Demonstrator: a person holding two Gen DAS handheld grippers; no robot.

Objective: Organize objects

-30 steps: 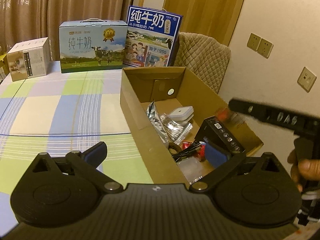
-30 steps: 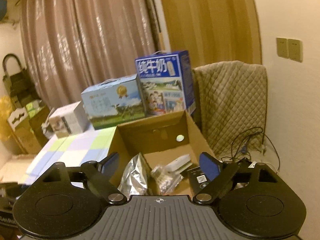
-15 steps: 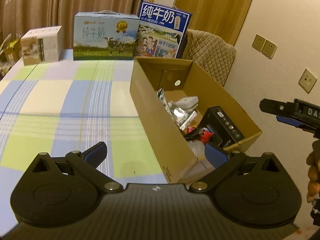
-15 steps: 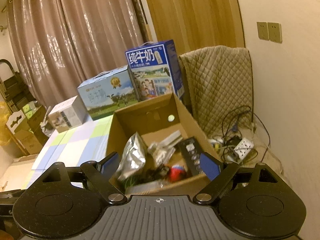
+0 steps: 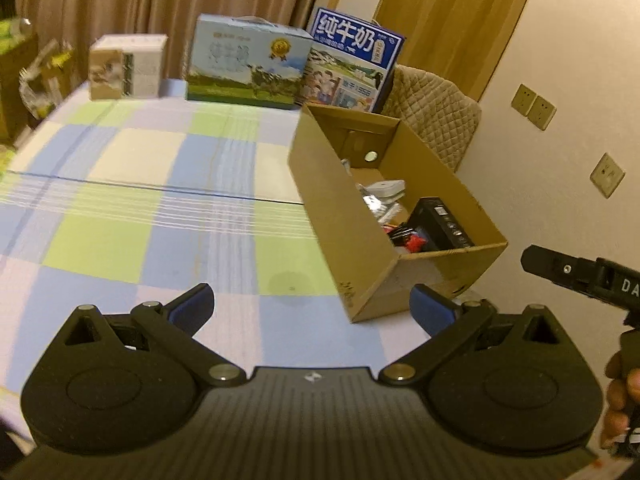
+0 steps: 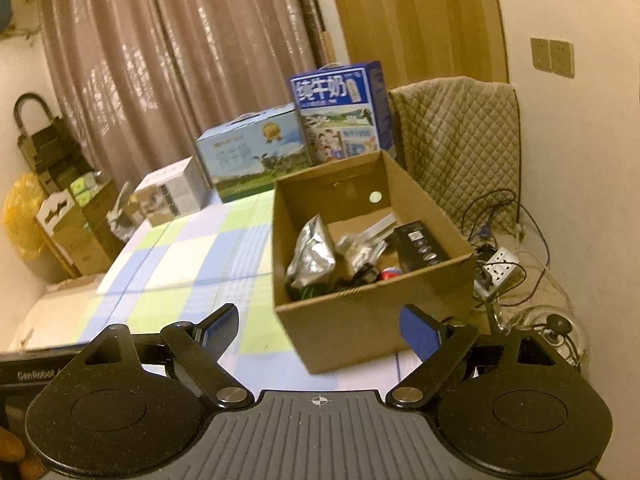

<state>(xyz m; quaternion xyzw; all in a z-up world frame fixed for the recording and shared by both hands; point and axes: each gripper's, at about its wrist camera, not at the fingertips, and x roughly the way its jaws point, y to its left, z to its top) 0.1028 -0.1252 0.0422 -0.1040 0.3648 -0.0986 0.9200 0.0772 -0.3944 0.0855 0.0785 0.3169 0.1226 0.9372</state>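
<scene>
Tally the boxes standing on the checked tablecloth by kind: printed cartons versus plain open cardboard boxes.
Printed cartons: 3 (blue milk carton, light blue cow carton, small white carton)
Plain open cardboard box: 1
Total: 4

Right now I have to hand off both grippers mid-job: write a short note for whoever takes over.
Left gripper: open, empty, over the checked tablecloth.
Right gripper: open, empty, in front of the cardboard box.
Things: silver foil bag, black device, white packets, cables and a small red item all lie inside the box. Two milk cartons and a small white box stand at the table's far edge.
Done: nothing loose shows on the cloth.
Left: probably only a check of the box; neither gripper holds anything.
</scene>
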